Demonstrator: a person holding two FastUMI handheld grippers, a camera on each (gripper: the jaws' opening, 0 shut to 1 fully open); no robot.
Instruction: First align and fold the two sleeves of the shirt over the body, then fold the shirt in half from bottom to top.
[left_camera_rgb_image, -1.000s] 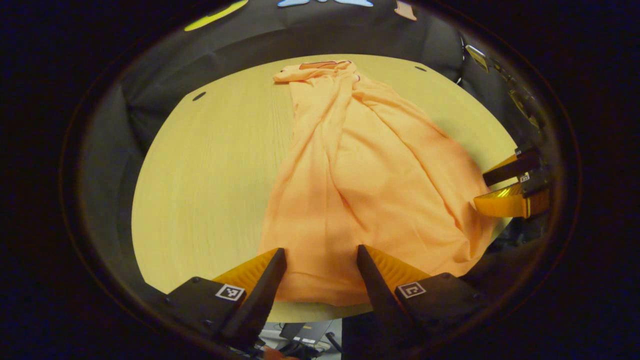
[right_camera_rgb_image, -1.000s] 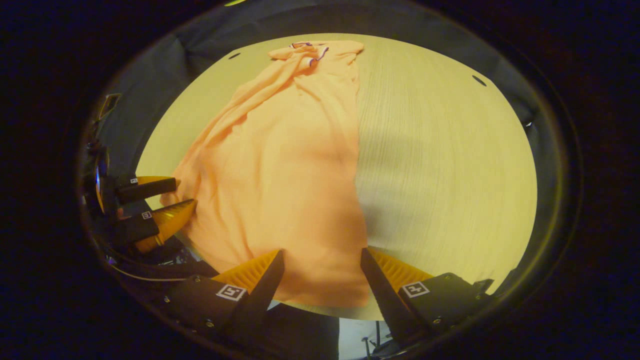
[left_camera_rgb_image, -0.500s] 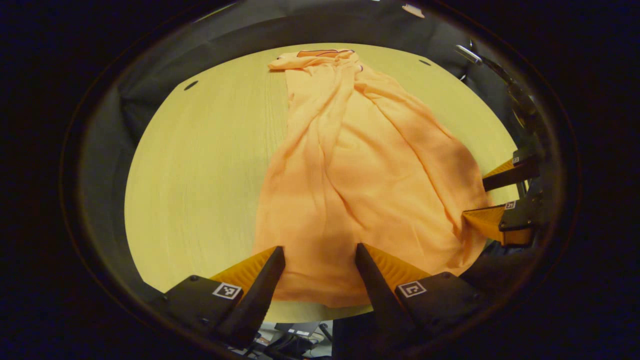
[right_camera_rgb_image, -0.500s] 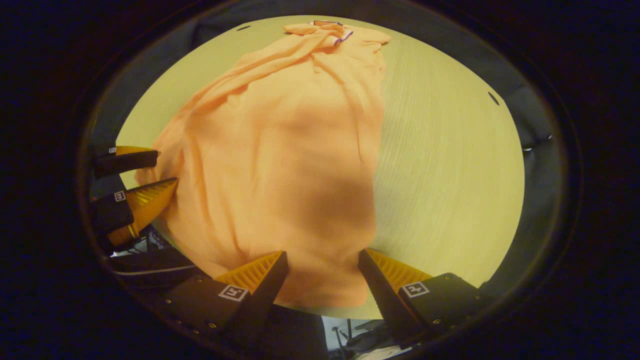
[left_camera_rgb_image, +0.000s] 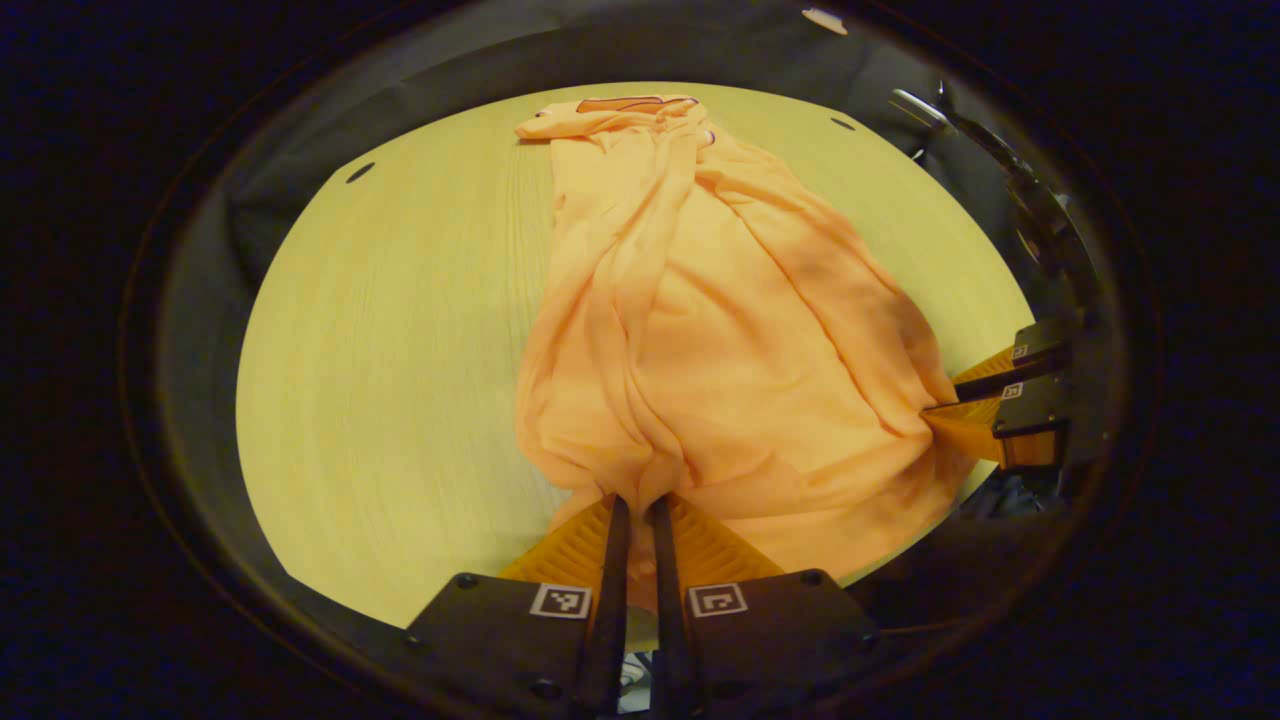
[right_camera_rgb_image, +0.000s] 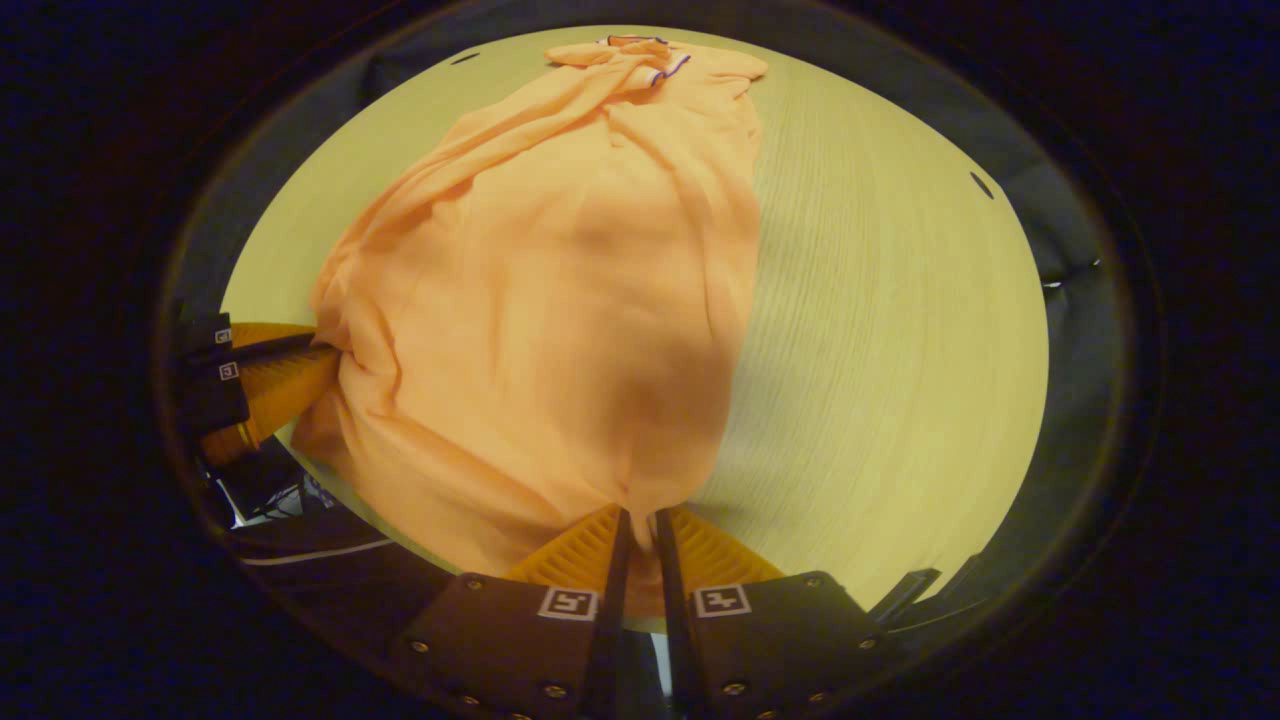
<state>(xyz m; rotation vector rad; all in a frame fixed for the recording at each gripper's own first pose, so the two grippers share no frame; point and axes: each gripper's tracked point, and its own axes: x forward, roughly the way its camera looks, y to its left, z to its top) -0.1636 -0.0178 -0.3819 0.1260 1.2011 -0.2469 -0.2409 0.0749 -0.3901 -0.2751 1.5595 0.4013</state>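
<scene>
An orange shirt lies lengthwise on the pale wooden table, collar at the far end, its sleeves folded in over the body. My left gripper is shut on the shirt's bottom hem at its left corner, and the cloth bunches up around the fingers. In the right gripper view the same shirt fills the middle, and my right gripper is shut on the hem's right corner. Each gripper also appears in the other's view: the right one at the right edge, the left one at the left edge.
The table's near edge runs just under both grippers, with dark gear and cables below it. Bare tabletop lies left of the shirt in the left gripper view and right of it in the right gripper view. Black cloth walls surround the table.
Both grippers were open over the bottom hem and have now closed on it. The cloth near the hem has gathered and lifted into folds.
</scene>
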